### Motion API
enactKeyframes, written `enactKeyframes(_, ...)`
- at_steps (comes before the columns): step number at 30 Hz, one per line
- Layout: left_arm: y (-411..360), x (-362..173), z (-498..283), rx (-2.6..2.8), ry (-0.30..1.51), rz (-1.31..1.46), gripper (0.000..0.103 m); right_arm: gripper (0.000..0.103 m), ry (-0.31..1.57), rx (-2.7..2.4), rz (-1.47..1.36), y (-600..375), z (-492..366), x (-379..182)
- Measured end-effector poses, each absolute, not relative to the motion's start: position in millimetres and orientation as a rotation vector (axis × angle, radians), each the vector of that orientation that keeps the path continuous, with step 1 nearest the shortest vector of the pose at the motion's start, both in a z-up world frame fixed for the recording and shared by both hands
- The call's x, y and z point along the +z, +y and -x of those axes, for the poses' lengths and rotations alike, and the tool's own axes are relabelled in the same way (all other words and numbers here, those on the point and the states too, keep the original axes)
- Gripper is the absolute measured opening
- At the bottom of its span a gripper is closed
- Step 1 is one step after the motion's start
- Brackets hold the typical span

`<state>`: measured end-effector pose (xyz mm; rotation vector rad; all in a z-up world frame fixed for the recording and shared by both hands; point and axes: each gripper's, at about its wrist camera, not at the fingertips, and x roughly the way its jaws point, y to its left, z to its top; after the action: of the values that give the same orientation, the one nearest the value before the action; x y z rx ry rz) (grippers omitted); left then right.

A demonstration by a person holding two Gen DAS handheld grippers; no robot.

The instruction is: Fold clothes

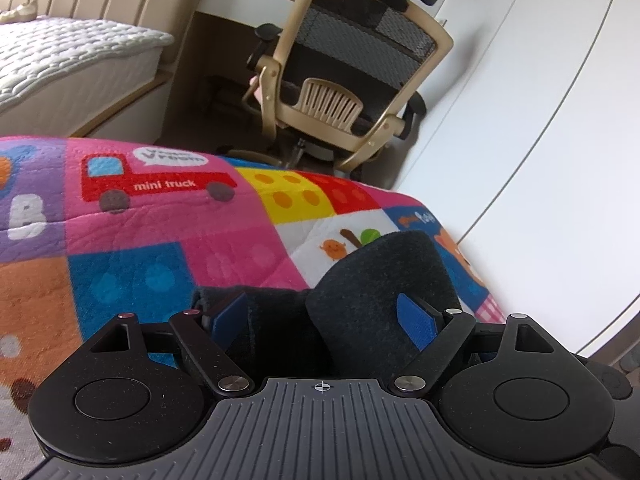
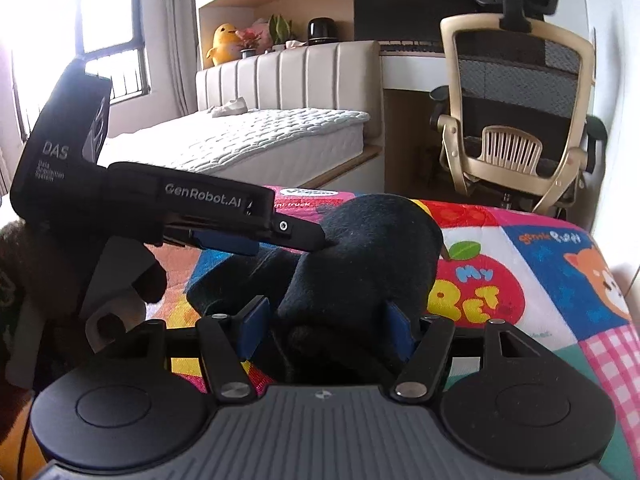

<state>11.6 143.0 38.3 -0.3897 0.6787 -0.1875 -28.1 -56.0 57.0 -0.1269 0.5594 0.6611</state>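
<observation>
The dark fleece garment lay bunched on the colourful quilted play mat. The left tongs and right tongs both stood apart around its folds, pads not clearly pressing. Each should bite a single edge before lifting.

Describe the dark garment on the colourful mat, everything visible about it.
The dark garment is black or very dark navy, soft and fuzzy like fleece or knit. It lies bunched in a rounded hump on the patchwork mat, not flat. The right tool has folds of it between its blue pads. The left tool reaches in from the side, its tip against the hump. What kind of garment it is cannot be told.
</observation>
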Motion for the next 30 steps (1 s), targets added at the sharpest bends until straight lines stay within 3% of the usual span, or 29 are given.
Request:
enactKeyframes(13,144.8,50.6,-6.6,-0.18,0.643,0.366,0.089,0.069,0.511,0.762,0.273,-22.7,42.6,53.5)
enactKeyframes(18,164.0,30.7,-14.6,-0.062,0.691,0.357,0.087,0.069,0.541,0.788,0.092,-53.2,27.4,64.3)
enactKeyframes(20,173.0,21.2,-17.4,-0.006,0.723,0.347,0.077,0.069,0.563,0.763,-0.025,-71.4,15.9,66.2)
enactKeyframes(24,186.6,2.2,-18.5,0.017,0.77,0.384,0.078,0.07,0.631,0.673,-0.163,-91.3,-6.1,53.1)
enactKeyframes(26,189.7,6.3,-17.2,0.019,0.761,0.407,0.078,0.064,0.644,0.656,-0.141,-87.7,-6.5,48.2)
enactKeyframes(30,183.1,34.1,-12.5,-0.07,0.696,0.444,0.08,0.065,0.569,0.686,0.032,-61.0,9.5,51.4)
